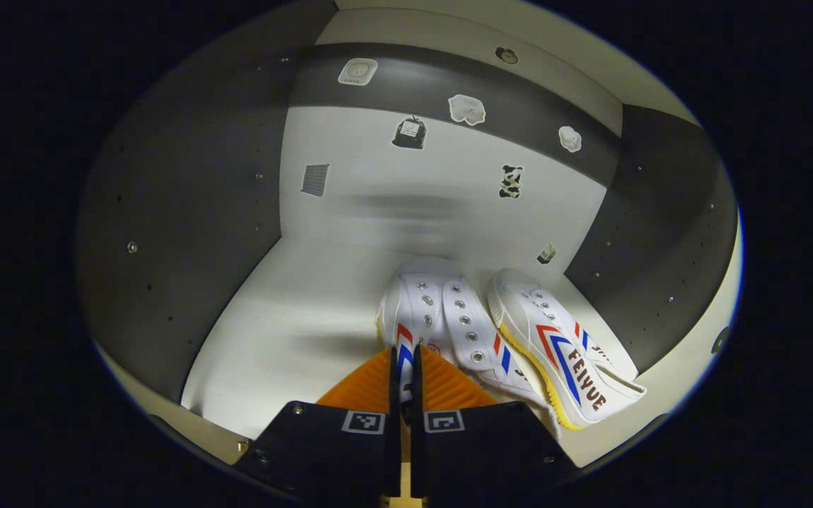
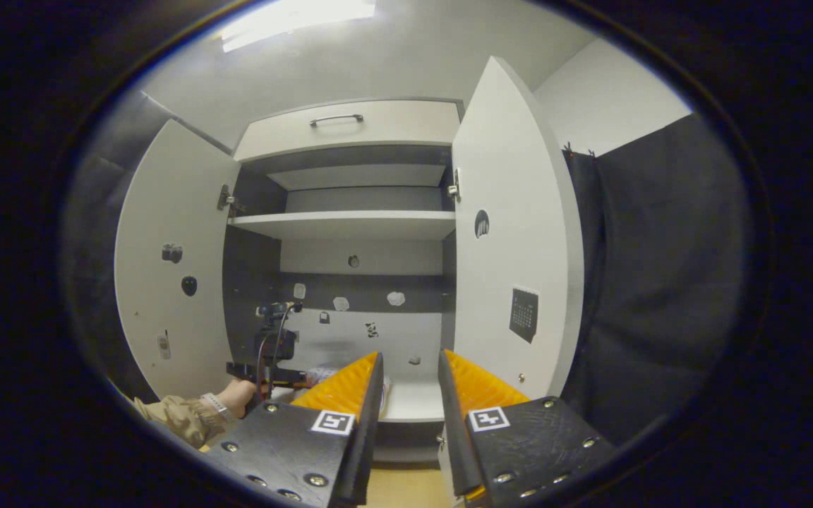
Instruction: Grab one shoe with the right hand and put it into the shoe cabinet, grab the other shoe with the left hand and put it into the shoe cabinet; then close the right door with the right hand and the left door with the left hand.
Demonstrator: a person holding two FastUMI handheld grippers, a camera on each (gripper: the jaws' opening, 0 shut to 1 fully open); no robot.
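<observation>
We found both shoes on the cabinet's bottom shelf (image 1: 293, 317): the left claw (image 1: 406, 384) clamped on the second shoe (image 1: 429, 310), the first shoe (image 1: 562, 353) at its 3 o'clock. The right claw (image 2: 410, 395) stood apart, empty. Both doors (image 2: 512, 240) remained open.

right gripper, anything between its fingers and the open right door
Nothing: in the right gripper view the open right gripper has bare air up to the right door.

White canvas shoes (image 1: 512, 331) with red and blue chevron stripes and yellow sole edging, cabinet interior (image 1: 350, 212) white with dark grey side walls and band, white doors (image 2: 512, 240), orange ribbed finger pads (image 2: 339, 388) on black gripper bodies, tan sleeve (image 2: 177, 416)
</observation>
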